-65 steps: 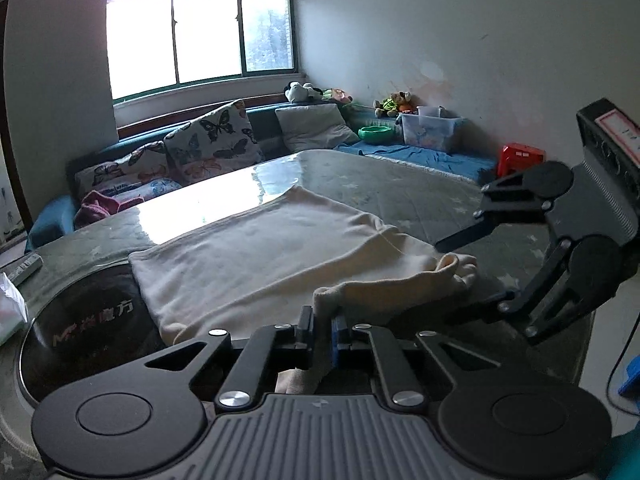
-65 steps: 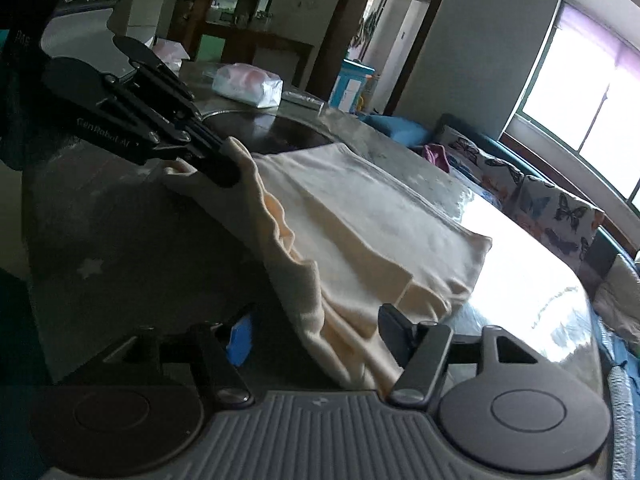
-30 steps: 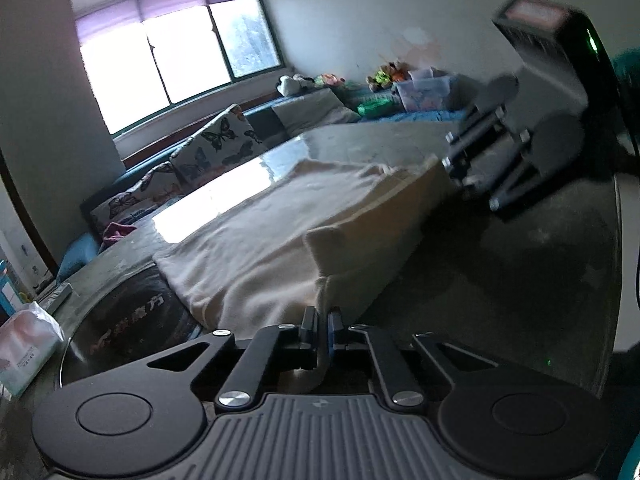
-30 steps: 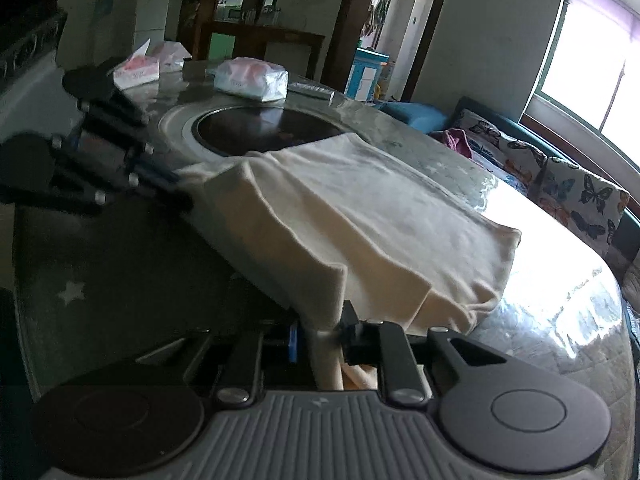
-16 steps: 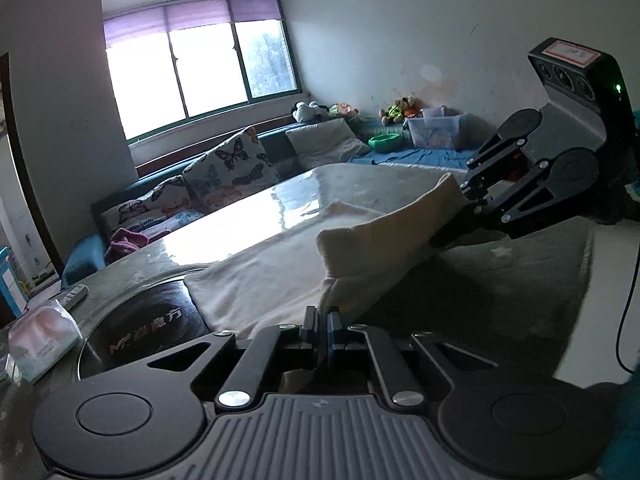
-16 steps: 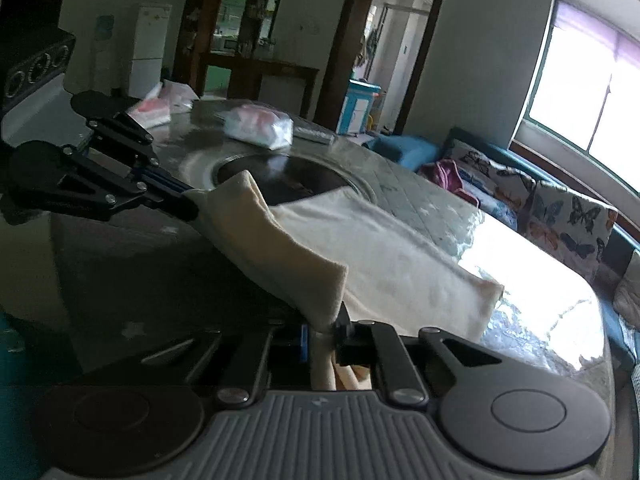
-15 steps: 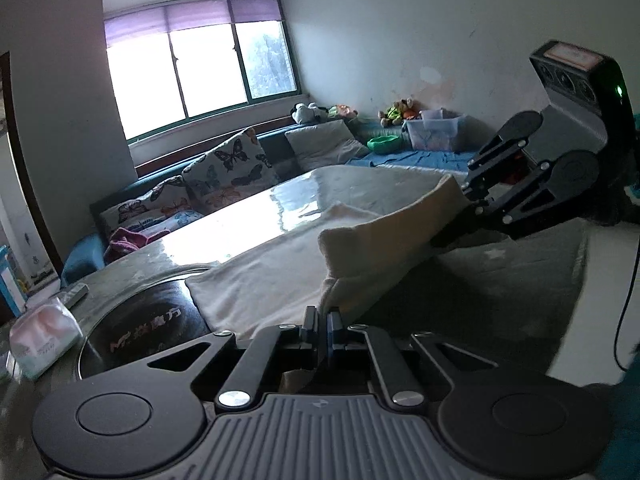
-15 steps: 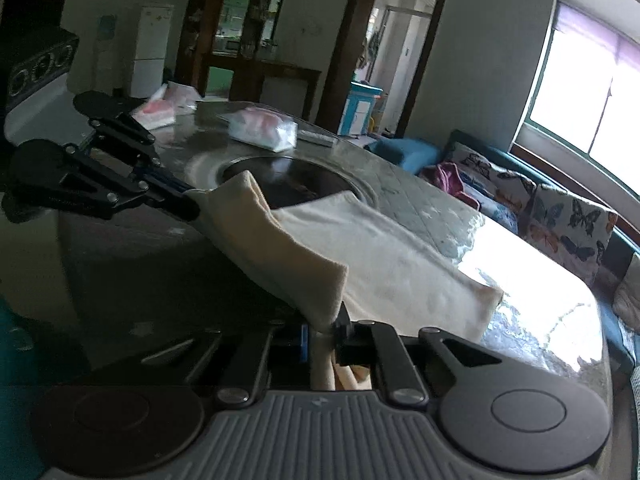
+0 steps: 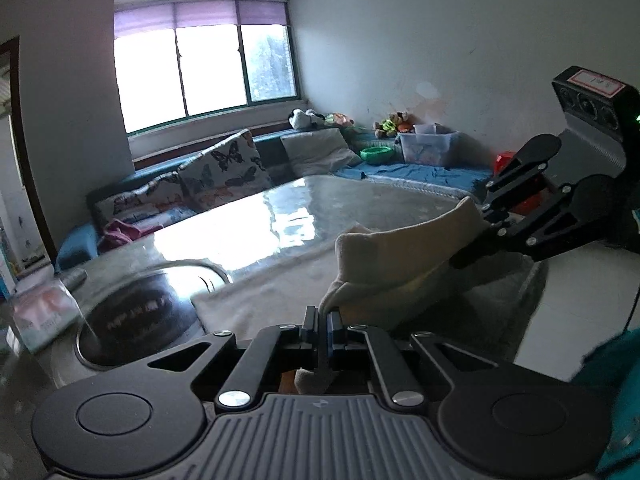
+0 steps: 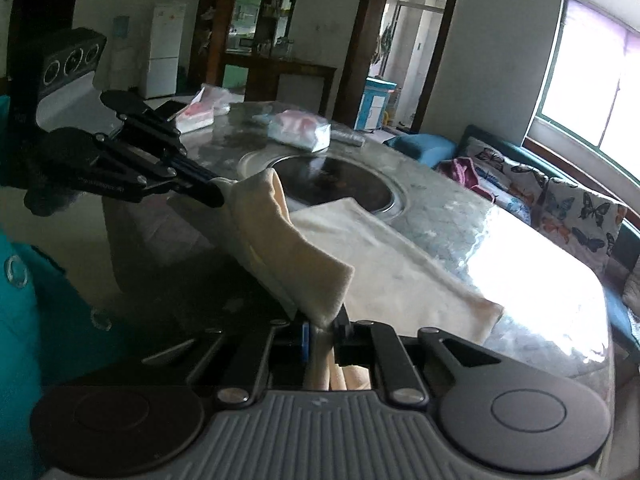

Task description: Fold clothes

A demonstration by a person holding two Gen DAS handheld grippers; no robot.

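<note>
- The cream garment (image 9: 404, 264) is my concern: its near edge is pinched at two corners and lifted clear of the table (image 9: 304, 208), with a taut band of cloth spanning between the two grippers, while the far part lies flat on the glossy top beside the dark round inset (image 10: 336, 184).
- My left gripper (image 9: 323, 320) is clenched on one corner; a tail of fabric hangs down between its fingers.
- My right gripper (image 10: 322, 330) is likewise clamped on the other corner, with cloth bunched between its jaws and folds trailing under it.
- What has changed: about two seconds ago the near edge sat low, close to the table, and the right gripper was not yet closed on it. Since then it has closed, and the edge has come up higher with each picture, so less of the cloth now lies flat.
- My reading: the near edge is being carried up so it can go over the flat part, a fold in progress rather than a finished one. The lifted band looks even, so the corners should land square if both hands travel together.
- Outward: tissue packs (image 10: 300, 128) sit on the far side of the inset, well apart from the cloth; the sofa with butterfly cushions (image 9: 224, 168) lies beyond the table under the window.
</note>
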